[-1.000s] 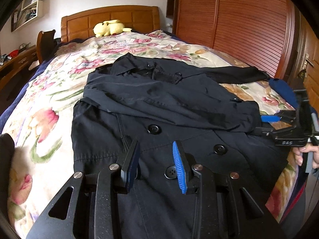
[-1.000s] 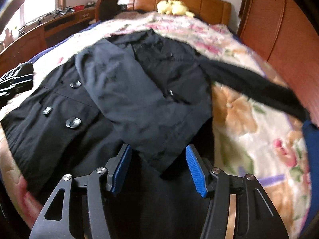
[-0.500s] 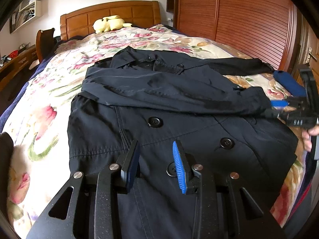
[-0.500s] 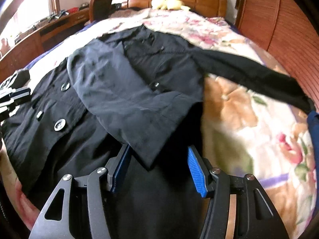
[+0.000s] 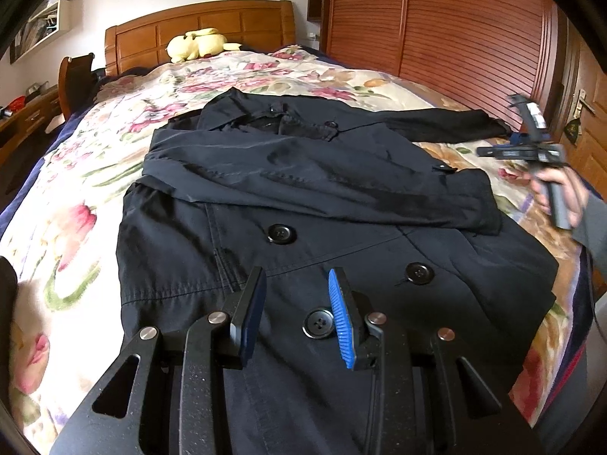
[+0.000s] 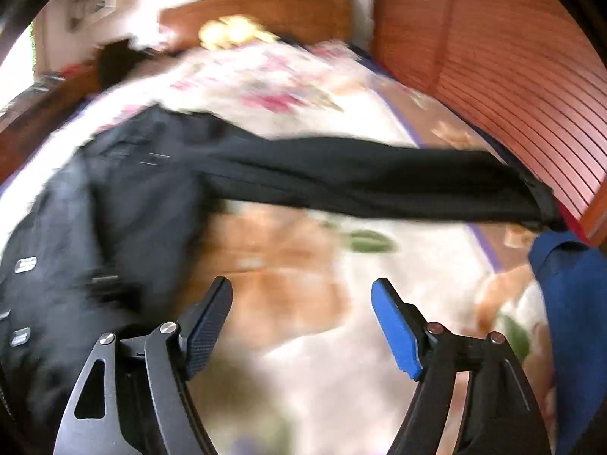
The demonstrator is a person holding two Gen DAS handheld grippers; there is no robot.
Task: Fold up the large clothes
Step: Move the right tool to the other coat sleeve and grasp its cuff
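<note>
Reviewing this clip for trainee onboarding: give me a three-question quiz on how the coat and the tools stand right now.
1. True or false: one sleeve is folded across the coat.
2. Where does the other sleeve lie? A) stretched out over the bedspread B) tucked under the coat C) hanging off the bed's foot
3. Fill in: between the right tool's opening jaws there is ____.

Key: 1 true; 2 A; 3 nothing. The left tool hovers over the hem, gripping no cloth.
</note>
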